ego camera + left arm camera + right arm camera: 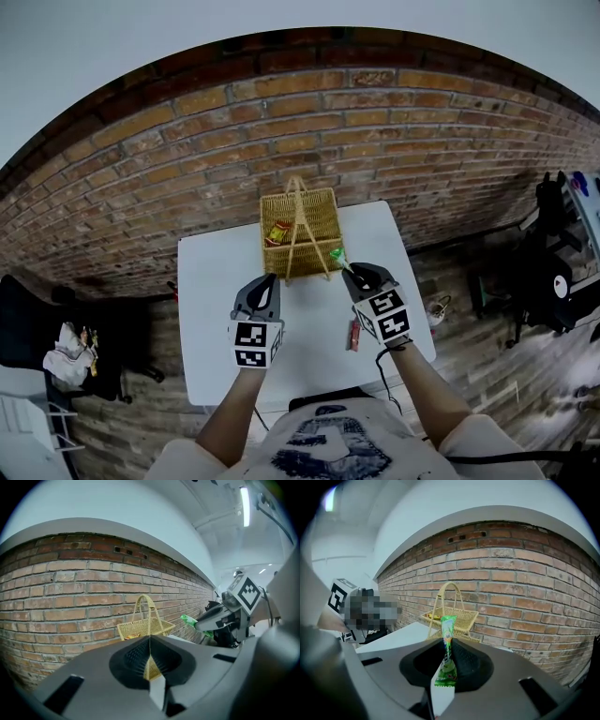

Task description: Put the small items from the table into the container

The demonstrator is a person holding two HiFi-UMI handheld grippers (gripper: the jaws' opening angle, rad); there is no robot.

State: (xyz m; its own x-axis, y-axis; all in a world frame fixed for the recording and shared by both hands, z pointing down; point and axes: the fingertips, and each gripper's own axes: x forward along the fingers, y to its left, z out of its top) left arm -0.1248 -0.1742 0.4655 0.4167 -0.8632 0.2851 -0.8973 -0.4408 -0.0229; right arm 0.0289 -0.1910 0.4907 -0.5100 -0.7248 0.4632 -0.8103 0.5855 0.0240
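Note:
A woven yellow basket (300, 228) with a tall handle stands at the far edge of the white table (211, 281), with a red and yellow packet (279, 232) inside. My right gripper (349, 270) is shut on a green snack packet (446, 651), held in the air just right of the basket's near corner; the packet's tip (337, 254) sticks out past the jaws. My left gripper (265, 282) is shut and holds nothing, hovering in front of the basket (144, 627). The right gripper with its green packet (190, 619) shows in the left gripper view.
A red wrapped item (354, 335) lies on the table near my right wrist. A brick wall (281, 122) rises behind the table. A dark chair with clutter (66, 352) stands at the left, and dark equipment (553, 272) at the right on the wooden floor.

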